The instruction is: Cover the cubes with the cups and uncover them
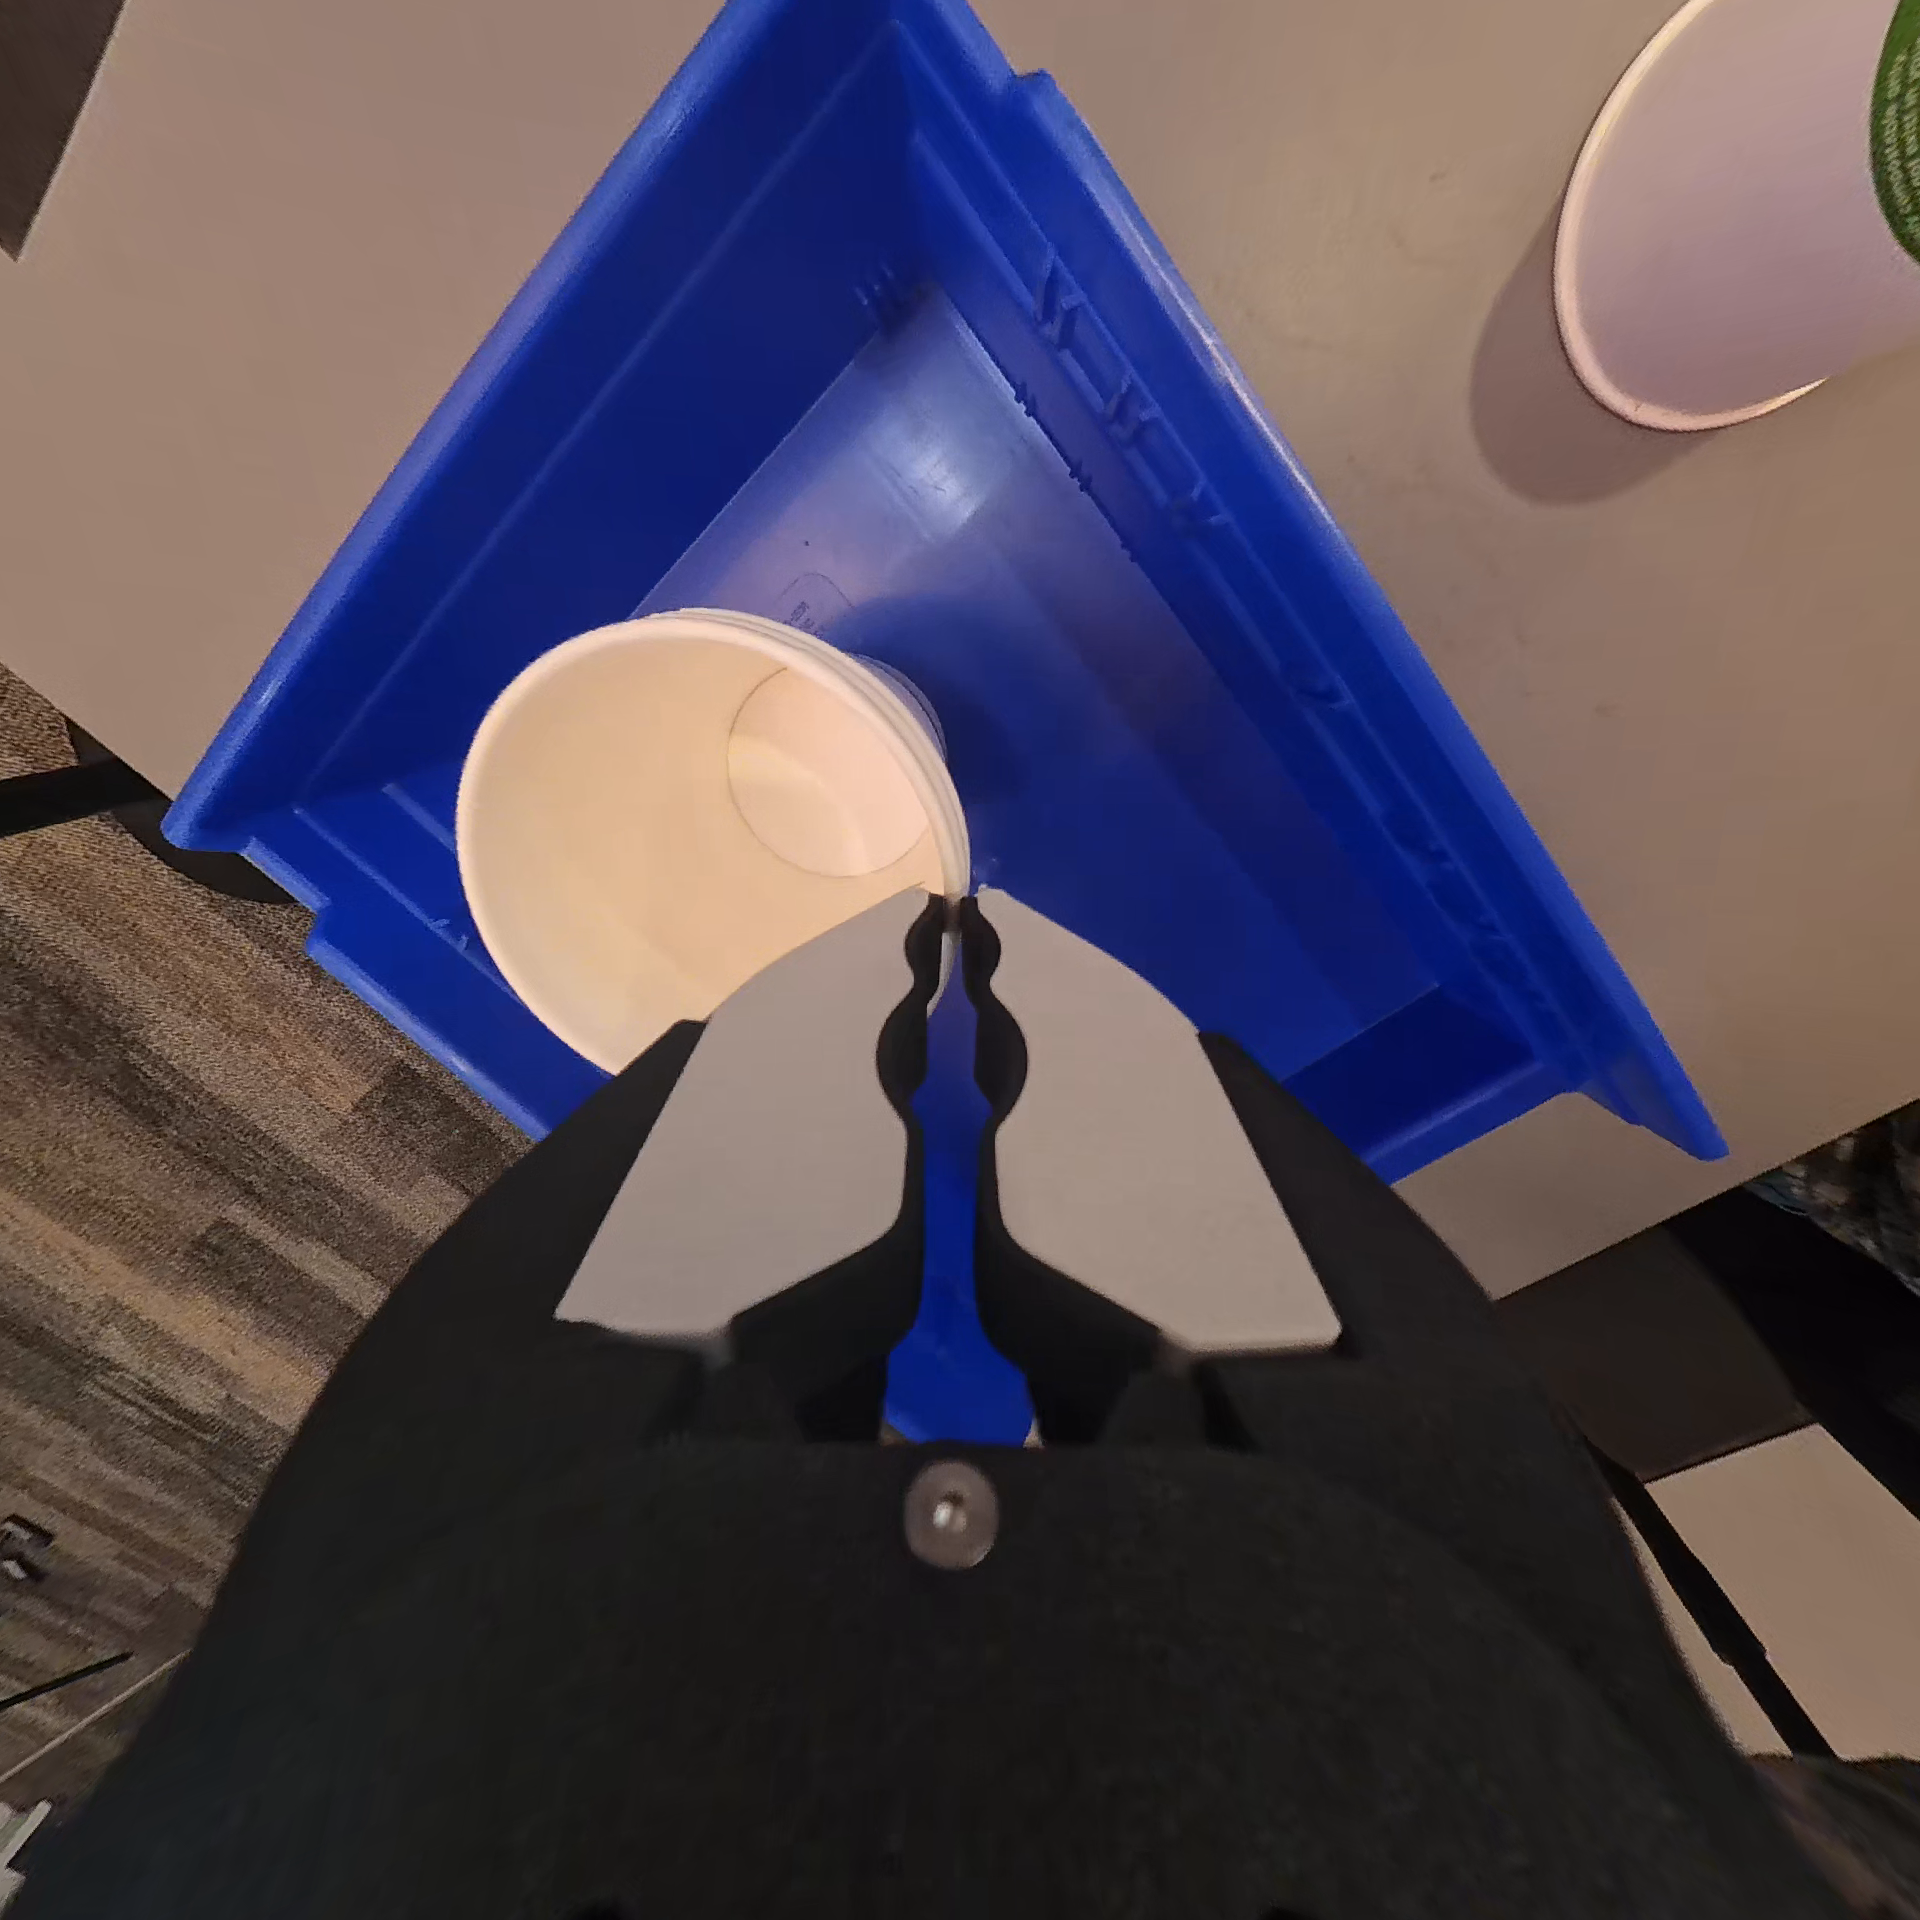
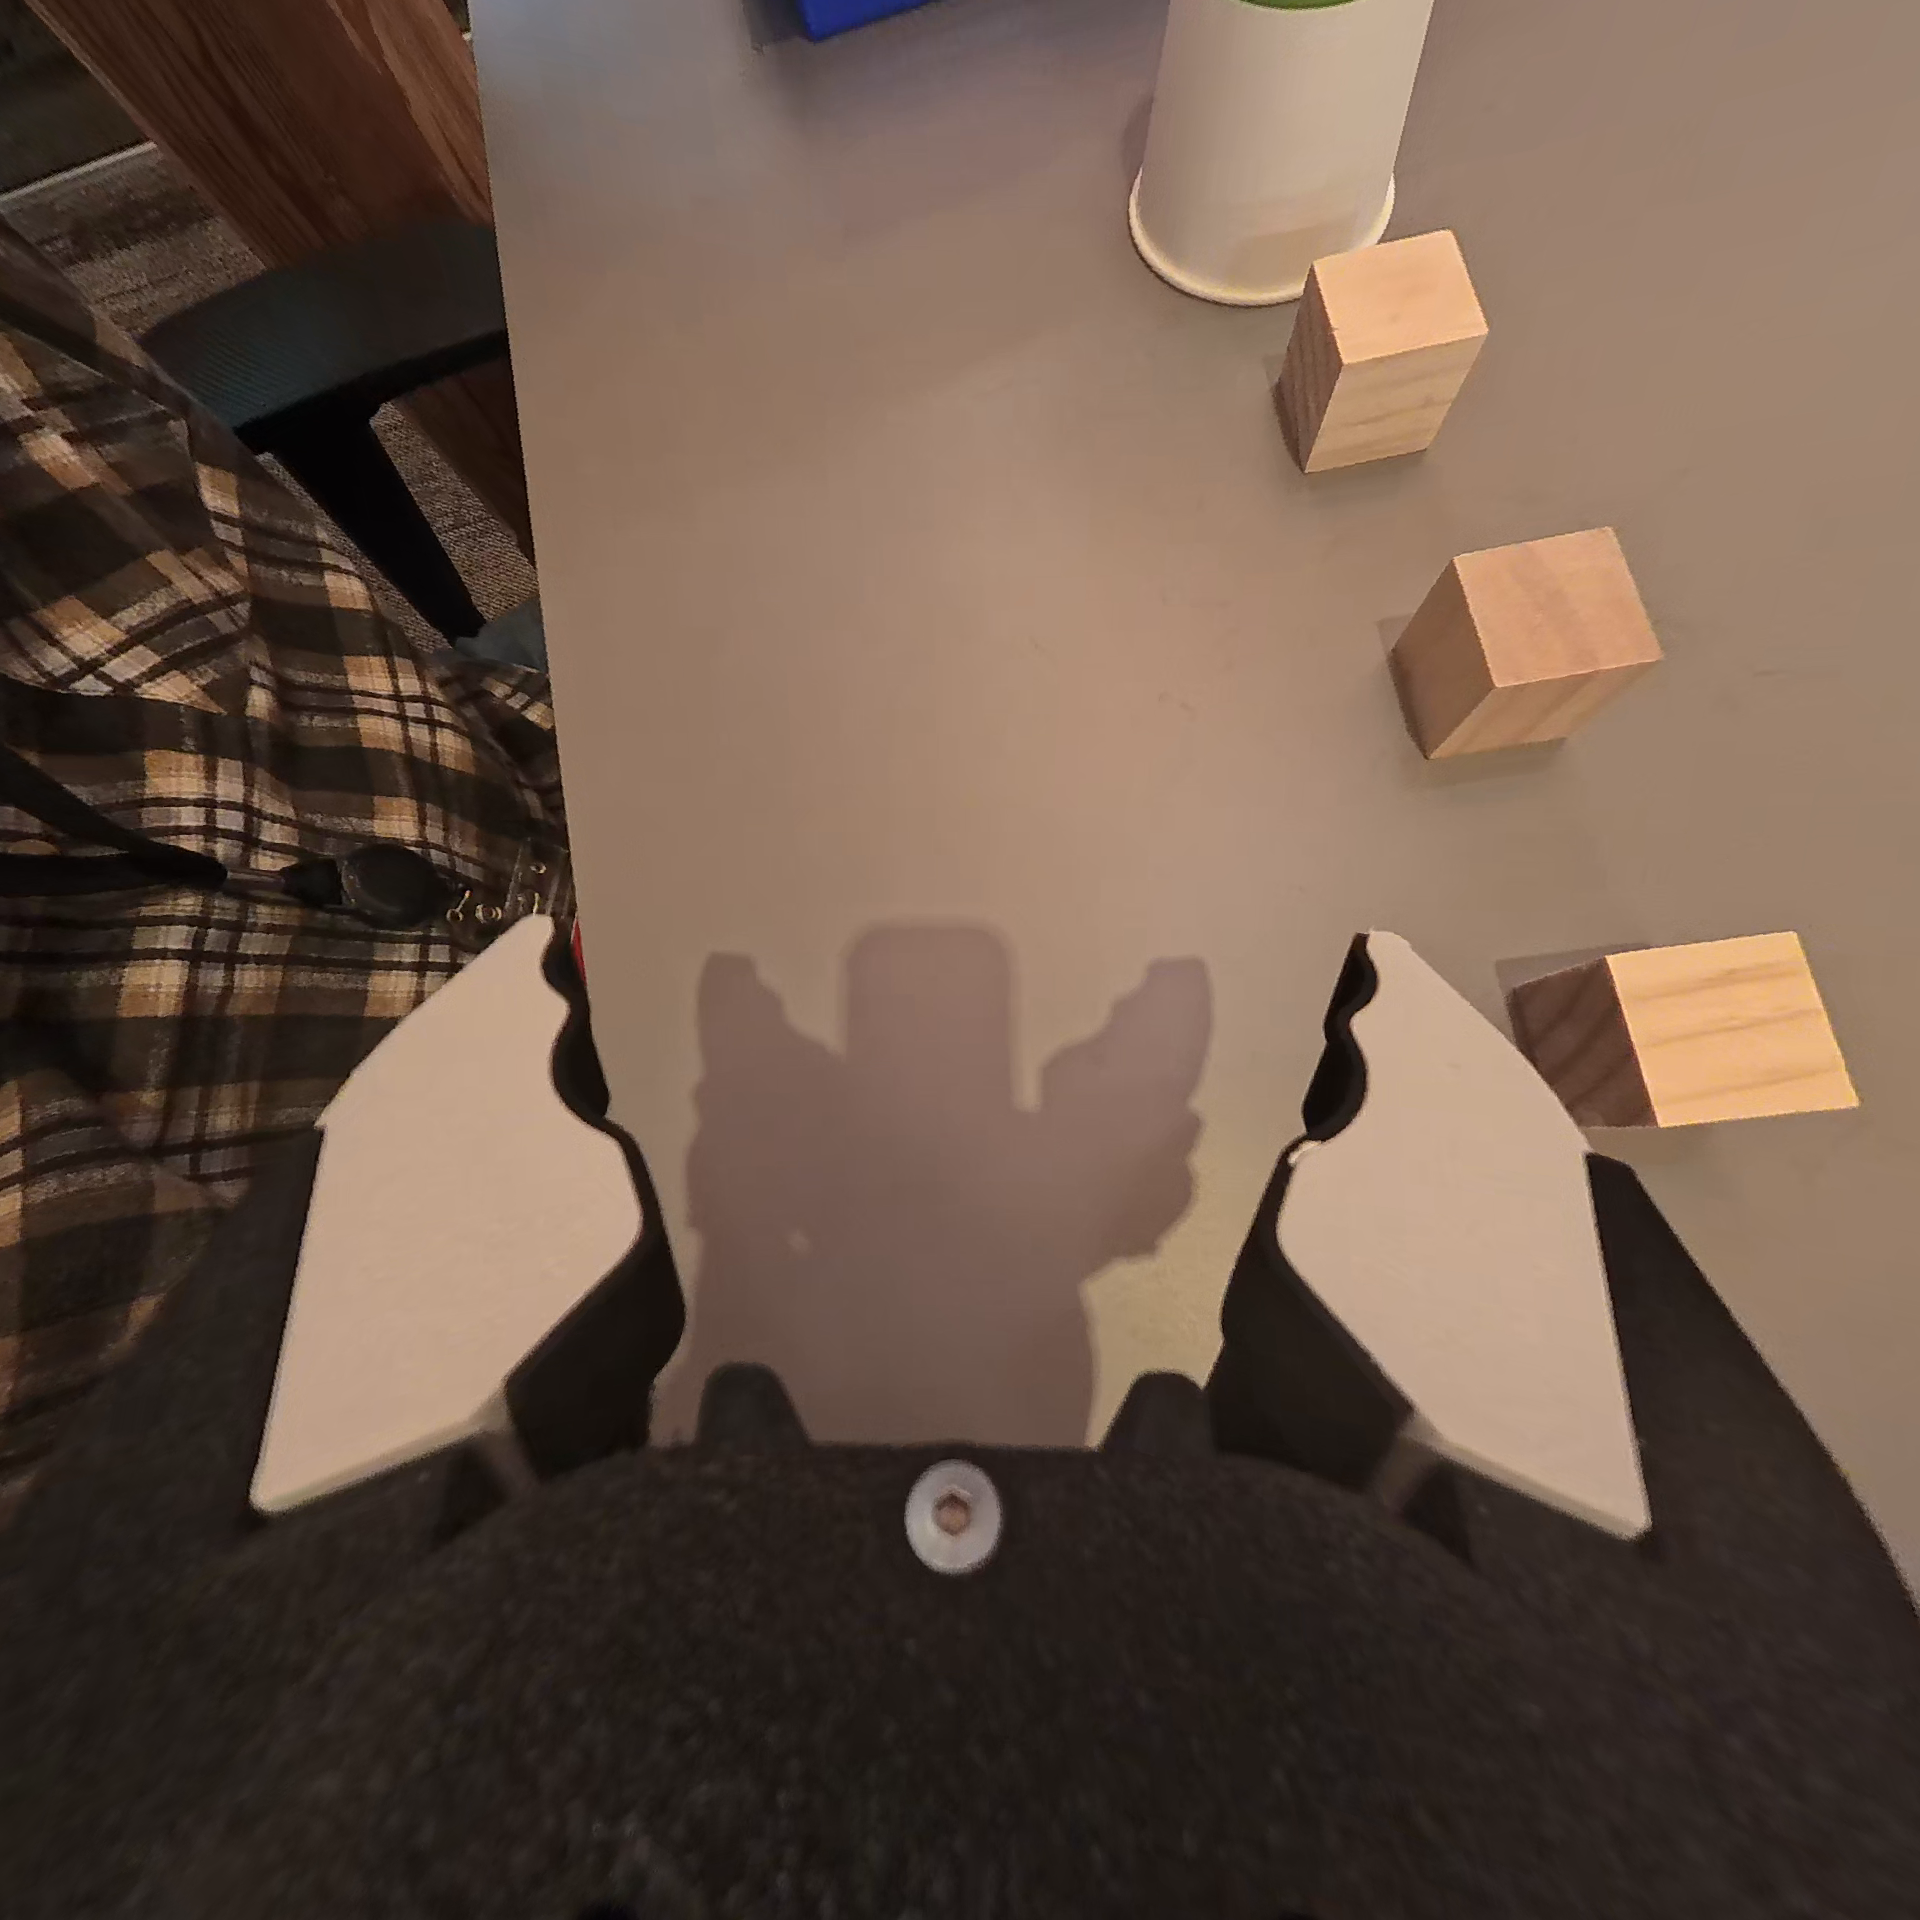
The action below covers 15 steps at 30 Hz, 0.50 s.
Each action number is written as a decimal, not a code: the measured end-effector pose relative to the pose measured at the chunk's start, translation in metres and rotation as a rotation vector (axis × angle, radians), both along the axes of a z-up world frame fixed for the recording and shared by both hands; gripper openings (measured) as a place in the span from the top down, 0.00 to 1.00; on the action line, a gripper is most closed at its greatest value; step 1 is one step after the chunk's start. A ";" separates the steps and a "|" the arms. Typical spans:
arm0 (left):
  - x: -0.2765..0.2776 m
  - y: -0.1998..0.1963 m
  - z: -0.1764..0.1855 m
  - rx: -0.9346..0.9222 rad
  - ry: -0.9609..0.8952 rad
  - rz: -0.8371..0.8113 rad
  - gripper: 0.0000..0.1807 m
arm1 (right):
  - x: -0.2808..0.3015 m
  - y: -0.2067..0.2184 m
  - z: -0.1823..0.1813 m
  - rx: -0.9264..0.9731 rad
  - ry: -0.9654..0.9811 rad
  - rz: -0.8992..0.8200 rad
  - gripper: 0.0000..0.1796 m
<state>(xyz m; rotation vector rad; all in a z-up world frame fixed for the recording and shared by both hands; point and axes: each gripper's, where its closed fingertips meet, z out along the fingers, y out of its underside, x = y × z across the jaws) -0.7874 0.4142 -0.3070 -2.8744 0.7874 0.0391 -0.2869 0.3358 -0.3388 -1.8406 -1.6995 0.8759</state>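
Left wrist view shows the left gripper (image 1: 957, 906) with its two black fingers pinched together on the rim of a stack of white paper cups (image 1: 707, 831). The stack is tilted, its open mouth facing the camera, over the inside of a blue plastic bin (image 1: 644, 416) that sits on a grey table (image 1: 1455, 727). Another cup (image 1: 1725, 239), white with a green band, stands upside down on the table, well apart from the bin.

Right wrist view shows the right gripper (image 2: 951, 997) spread wide with nothing between its fingers, hovering over bare table near the edge. Three wooden cubes (image 2: 1377, 353) (image 2: 1522, 639) (image 2: 1694, 1029) stand uncovered in a row along the right side. The upside-down cup (image 2: 1268, 156) stands just beside the farthest cube. A plaid sleeve (image 2: 208, 727) shows at the left.
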 end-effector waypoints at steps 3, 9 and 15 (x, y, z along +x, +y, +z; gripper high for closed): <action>-0.002 -0.002 0.001 -0.008 0.017 -0.002 0.98 | 0.000 0.000 0.002 -0.003 0.005 -0.003 0.27; -0.004 -0.002 0.017 0.025 0.005 0.023 0.99 | -0.002 -0.003 0.000 -0.011 0.004 0.007 0.27; -0.006 -0.005 0.035 0.066 0.034 0.033 0.99 | -0.004 -0.008 -0.004 -0.018 0.005 0.018 0.28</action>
